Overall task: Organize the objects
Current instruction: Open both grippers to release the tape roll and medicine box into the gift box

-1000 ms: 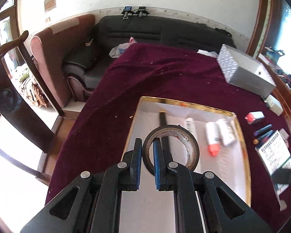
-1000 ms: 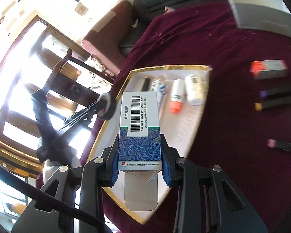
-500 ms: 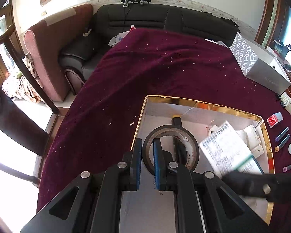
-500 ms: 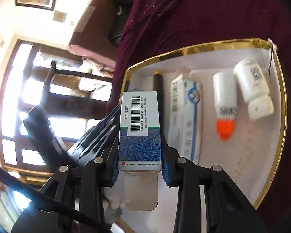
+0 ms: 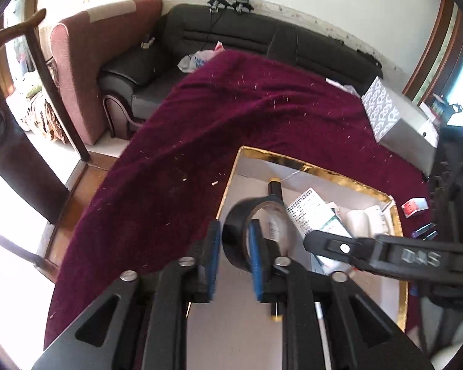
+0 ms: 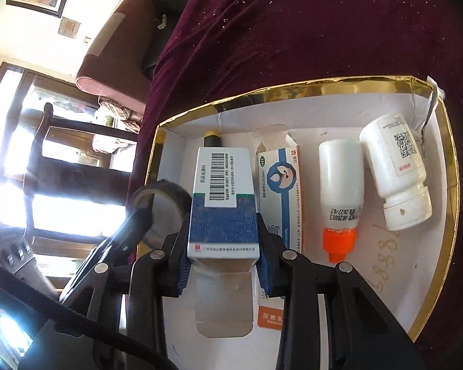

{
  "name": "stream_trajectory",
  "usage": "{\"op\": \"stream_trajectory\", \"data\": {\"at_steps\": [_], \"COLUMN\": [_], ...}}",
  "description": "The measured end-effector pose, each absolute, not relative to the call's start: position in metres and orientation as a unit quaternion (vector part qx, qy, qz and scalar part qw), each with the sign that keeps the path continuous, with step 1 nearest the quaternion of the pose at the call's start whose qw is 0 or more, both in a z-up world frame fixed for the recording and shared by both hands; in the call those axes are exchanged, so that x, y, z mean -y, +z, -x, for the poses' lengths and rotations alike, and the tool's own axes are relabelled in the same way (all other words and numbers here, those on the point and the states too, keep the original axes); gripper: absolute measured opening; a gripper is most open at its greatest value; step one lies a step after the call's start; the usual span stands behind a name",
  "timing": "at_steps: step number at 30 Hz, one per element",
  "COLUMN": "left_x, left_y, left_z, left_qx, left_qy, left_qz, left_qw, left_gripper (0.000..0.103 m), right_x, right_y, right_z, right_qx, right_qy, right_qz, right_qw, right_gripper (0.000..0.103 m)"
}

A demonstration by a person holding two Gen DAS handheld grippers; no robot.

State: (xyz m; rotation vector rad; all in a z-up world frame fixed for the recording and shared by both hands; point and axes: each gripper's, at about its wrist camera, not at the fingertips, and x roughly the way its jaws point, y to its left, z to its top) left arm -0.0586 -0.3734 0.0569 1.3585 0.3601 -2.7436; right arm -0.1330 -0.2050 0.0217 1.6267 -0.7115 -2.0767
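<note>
Now the left tongs point(image 5: 234, 240), just opening, straddle the tape roll point(image 5: 240, 234); right tongs point(image 6: 222, 243) clamp the blue box point(image 6: 222, 203).

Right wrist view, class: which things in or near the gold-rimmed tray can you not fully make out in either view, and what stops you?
- Black pen: right wrist view, covered by the blue box.
- Tape roll: same view, glare and the left gripper hide its lower part.
- Red box: left wrist view, too small to read.
- White bottles: left wrist view, partly behind the right gripper.
</note>
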Motion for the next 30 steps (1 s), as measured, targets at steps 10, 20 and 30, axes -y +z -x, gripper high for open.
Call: {"op": "stream_trajectory", "data": {"at_steps": [10,20,30], "left_x": [0.382,0.371,0.308], "left_y": [0.078,0.093,0.104], "left_z": [0.036,-0.002,-0.04], "left_qx": [-0.149,-0.179,-0.173], "left_qy": [-0.9,-0.906,-0.91], "left_qz": [-0.409,-0.383,-0.374], "left_qw": [0.015,0.008,-0.049], "left_gripper": [0.038,0.046,0.046], "right_x": [0.2,0.146,0.043], "right_y": [0.048,0.113,0.171], "right_z": [0.12,0.067,-0.024], "right_qx": [0.227,0.14,-0.033], "right_qy": [-0.783,-0.856,-0.955], "right_qz": [-0.545,-0.467,-0.296], "right_qw": [0.196,0.171,0.006], "right_gripper": [0.058,0.071,0.095]}}
